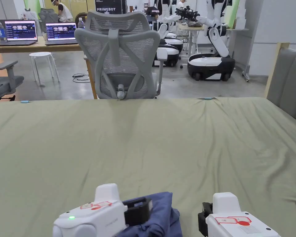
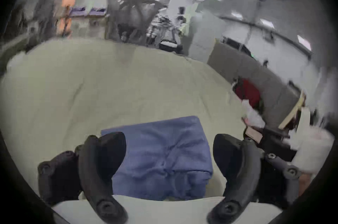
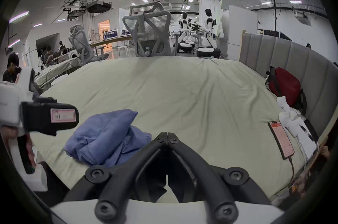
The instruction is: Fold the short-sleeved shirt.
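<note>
A blue short-sleeved shirt lies bunched in a compact bundle on the green sheet near the bed's front edge. In the left gripper view the shirt sits between and below the spread jaws of my left gripper, which is open and holds nothing. In the head view the left gripper hovers over the bundle's left side. My right gripper is shut with nothing between its jaws, just right of the shirt. The right gripper's body sits right of the bundle.
The green sheet stretches far ahead. A phone on a cable, white items and a red bag lie at the right by the grey headboard. A grey office chair stands beyond the far edge.
</note>
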The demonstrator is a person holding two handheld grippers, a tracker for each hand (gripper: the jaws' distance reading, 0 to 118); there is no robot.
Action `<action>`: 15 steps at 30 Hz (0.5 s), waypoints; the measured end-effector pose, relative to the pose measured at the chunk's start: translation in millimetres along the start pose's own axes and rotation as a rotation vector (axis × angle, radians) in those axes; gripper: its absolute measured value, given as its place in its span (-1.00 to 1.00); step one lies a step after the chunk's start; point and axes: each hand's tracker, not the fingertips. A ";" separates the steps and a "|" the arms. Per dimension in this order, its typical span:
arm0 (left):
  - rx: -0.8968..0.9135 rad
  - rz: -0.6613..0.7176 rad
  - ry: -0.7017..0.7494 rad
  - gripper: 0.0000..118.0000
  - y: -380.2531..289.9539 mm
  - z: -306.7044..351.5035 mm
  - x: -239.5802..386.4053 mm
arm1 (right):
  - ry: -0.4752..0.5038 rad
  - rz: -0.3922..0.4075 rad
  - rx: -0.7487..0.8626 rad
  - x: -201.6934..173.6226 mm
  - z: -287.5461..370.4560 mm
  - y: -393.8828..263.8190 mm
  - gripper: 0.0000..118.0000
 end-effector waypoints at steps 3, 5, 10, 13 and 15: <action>-0.053 0.126 -0.054 -0.12 -12.2 -9.0 -10.7 | 0.014 0.002 -0.006 -3.9 -2.6 -0.4 -1.00; -0.097 0.131 -0.073 -0.98 -24.7 -15.1 -1.1 | 0.016 0.004 -0.010 -5.6 -1.9 -0.7 -1.00; -0.174 0.189 -0.236 -1.00 -54.6 -42.1 26.1 | 0.016 0.000 -0.019 -3.1 -3.8 -2.3 -1.00; -0.203 0.166 -0.207 -1.00 -62.4 -66.3 24.2 | 0.008 -0.006 -0.021 2.5 -1.9 -3.9 -1.00; -0.200 0.176 -0.210 -1.00 -61.3 -66.6 23.1 | 0.003 -0.007 -0.024 4.8 -2.1 -4.7 -1.00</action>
